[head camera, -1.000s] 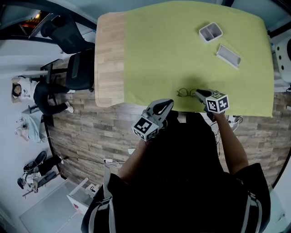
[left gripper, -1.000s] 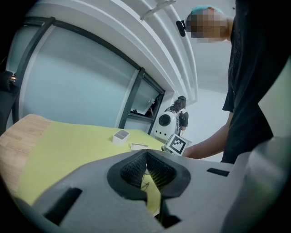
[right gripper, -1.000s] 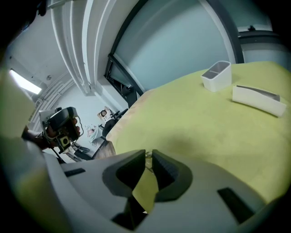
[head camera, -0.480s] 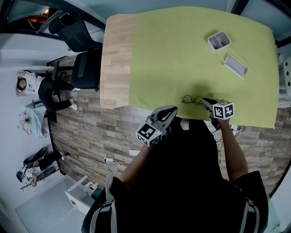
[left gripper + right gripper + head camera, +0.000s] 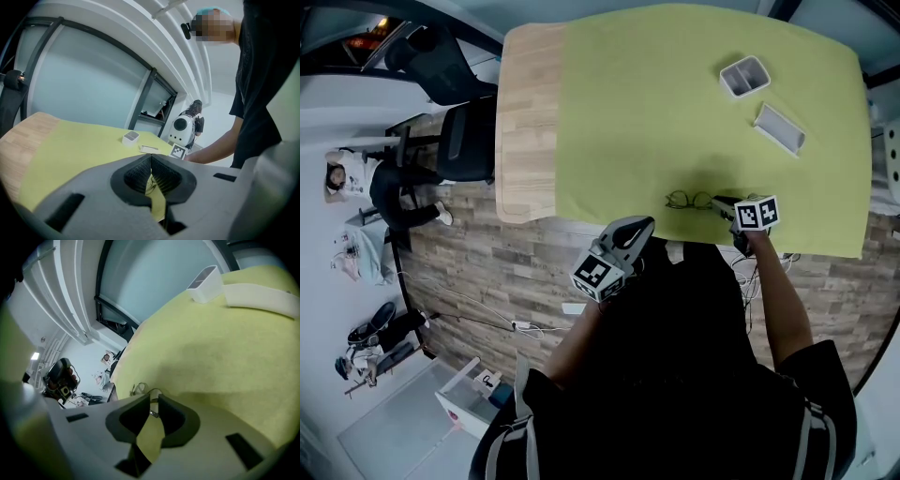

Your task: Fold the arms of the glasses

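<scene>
Hardly shifted from a second ago, apart from a swing of the head camera out and back. Same station for the right hand-held gripper (image 5: 722, 202) at the right end of the glasses (image 5: 688, 200), only drawn back a touch, tip now at the frame's end and no longer over the lens. No real change for the left hand-held gripper (image 5: 637, 229), off the counter's near edge. Probably settling onto an arm; folding apparently not yet begun.

Head view: glasses low and right of centre on the yellow-green cloth (image 5: 675, 94), close to its near edge; too small to tell arms out from arms in. Bare wood of the counter (image 5: 525, 112) in a strip at the left. At upper right, well apart from the glasses, a white open tray (image 5: 744, 76) and a flat white lid (image 5: 779, 129). Beyond the counter at the left, an office chair (image 5: 455, 141), a seated person (image 5: 342, 178) and a plank floor (image 5: 487, 272).

Left gripper view: clenched on nothing, ribbed pads meeting at centre frame. Through the notch below them, a distant squiggle of glasses on the cloth. At mid frame, tray, lid and the other gripper's marker cube (image 5: 177, 151); behind, a white rounded machine (image 5: 182, 126) and a glazed wall.

Right gripper view: not quite clamped, pads a narrow slit apart at centre, with a small metal bit of the glasses, hinge or arm end, inside the slit and not visibly pinched. Lens rims just past the tips; tray and lid at upper right.
</scene>
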`<state>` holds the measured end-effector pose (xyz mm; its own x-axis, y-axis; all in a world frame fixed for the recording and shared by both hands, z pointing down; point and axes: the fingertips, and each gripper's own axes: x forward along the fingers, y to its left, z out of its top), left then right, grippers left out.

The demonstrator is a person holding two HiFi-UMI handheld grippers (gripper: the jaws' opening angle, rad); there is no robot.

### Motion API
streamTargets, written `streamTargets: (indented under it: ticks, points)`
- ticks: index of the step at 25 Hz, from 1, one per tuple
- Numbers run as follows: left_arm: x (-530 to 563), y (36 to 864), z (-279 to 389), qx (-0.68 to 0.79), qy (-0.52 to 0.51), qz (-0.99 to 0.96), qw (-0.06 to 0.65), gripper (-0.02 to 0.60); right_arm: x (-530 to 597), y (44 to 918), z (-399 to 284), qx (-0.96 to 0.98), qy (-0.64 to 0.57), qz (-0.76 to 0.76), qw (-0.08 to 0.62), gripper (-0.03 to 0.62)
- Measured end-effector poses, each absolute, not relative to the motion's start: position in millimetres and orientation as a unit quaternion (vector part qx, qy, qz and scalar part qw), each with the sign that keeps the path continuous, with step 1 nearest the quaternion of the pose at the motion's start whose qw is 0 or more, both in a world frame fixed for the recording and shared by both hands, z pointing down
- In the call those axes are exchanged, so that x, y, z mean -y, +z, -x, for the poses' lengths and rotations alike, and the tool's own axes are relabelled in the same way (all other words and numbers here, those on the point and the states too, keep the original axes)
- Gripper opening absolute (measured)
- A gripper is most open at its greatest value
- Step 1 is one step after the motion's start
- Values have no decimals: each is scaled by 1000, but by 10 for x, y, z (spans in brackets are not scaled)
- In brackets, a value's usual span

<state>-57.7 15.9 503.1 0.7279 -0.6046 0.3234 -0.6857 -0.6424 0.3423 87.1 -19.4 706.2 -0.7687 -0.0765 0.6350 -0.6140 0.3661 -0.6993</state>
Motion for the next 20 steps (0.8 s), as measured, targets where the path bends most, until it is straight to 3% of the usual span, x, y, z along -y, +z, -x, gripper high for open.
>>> streamTargets:
  ticks: [20]
  points:
    - [-132, 5067, 599, 367, 91, -896, 234, 18, 331, 7294, -851, 779, 499, -240, 294, 40]
